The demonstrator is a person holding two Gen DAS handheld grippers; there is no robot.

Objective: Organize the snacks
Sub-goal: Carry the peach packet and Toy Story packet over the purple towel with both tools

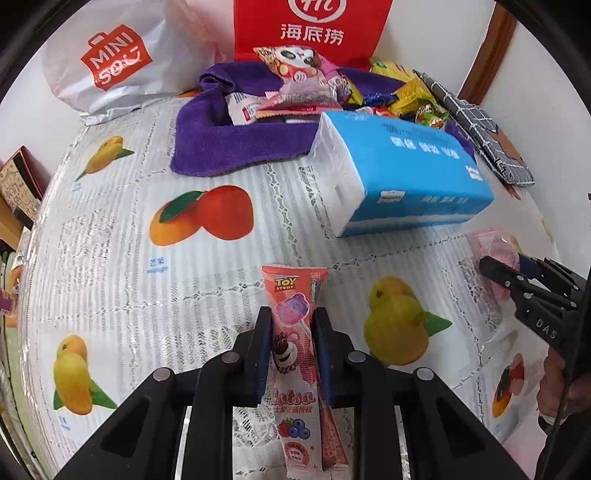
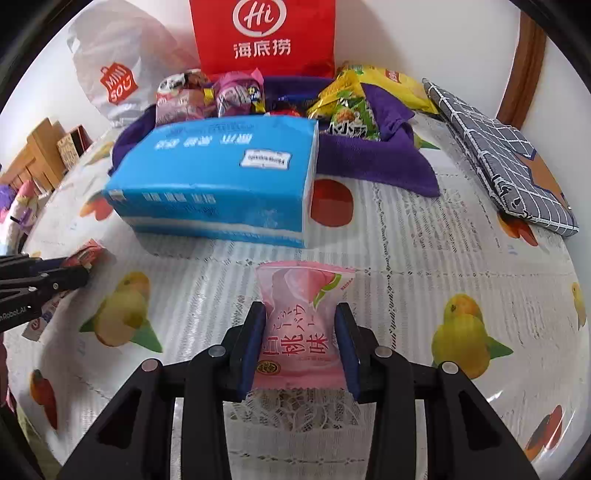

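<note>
My left gripper point(image 1: 291, 314) is shut on a long pink Toy Story lollipop packet point(image 1: 295, 332), held over the fruit-print tablecloth. My right gripper point(image 2: 301, 308) is shut on a pink peach-flavour snack packet point(image 2: 301, 314). In the left wrist view the right gripper point(image 1: 491, 264) shows at the far right with its pink packet point(image 1: 493, 243). In the right wrist view the left gripper point(image 2: 83, 271) shows at the far left with its packet point(image 2: 86, 254). A pile of mixed snacks point(image 1: 303, 88) point(image 2: 236, 96) lies on a purple towel point(image 1: 221, 144) point(image 2: 373, 162) at the back.
A blue tissue pack point(image 1: 406, 166) point(image 2: 221, 184) lies between the grippers and the towel. A red Haidilao bag point(image 1: 310, 26) point(image 2: 264, 35) and a white Miniso bag point(image 1: 110, 59) point(image 2: 114, 74) stand behind. A grey checked cloth point(image 1: 476, 125) point(image 2: 498, 158) lies at right.
</note>
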